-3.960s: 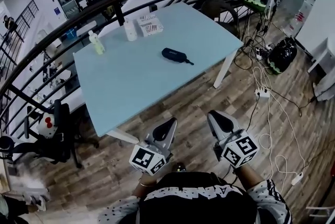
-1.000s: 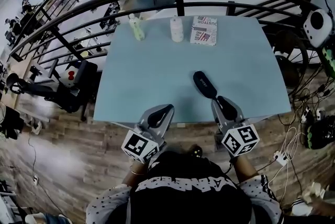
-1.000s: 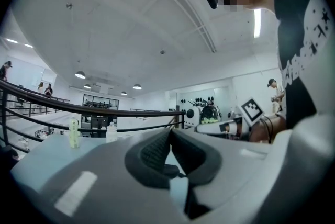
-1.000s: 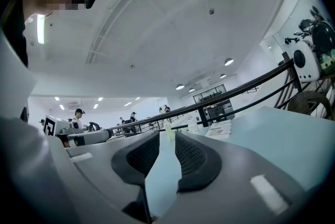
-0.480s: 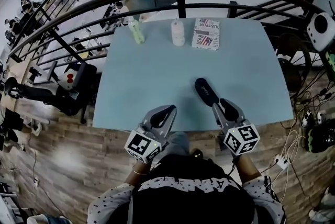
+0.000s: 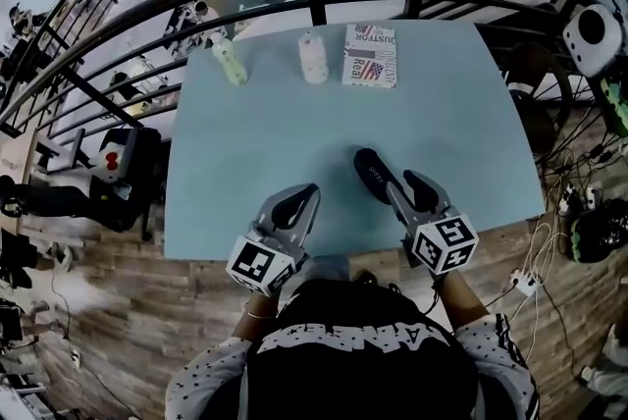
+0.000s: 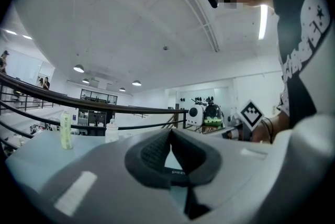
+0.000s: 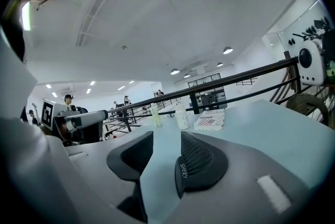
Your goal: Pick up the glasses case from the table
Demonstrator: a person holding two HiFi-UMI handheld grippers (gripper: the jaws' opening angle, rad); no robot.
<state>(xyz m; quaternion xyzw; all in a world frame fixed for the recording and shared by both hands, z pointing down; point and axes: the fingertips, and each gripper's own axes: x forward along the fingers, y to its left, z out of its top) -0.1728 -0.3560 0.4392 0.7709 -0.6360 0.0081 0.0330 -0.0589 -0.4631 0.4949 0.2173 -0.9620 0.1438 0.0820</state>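
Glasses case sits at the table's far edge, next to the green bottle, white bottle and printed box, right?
No: the glasses case lies by the near edge of the table, apart from the green bottle, white bottle and printed box at the far edge. Head view shows it.

The pale blue worktop is a plain rectangular slab standing on a wooden plank floor. Along its far edge three things are lined up, well apart from each other: a slim green bottle upright at the left, a squat white bottle upright near the middle, and a flat printed box with a flag pattern lying just right of the white bottle. A dark, oblong glasses case lies flat and slantwise near the front edge, right of the middle, well apart from the row at the back
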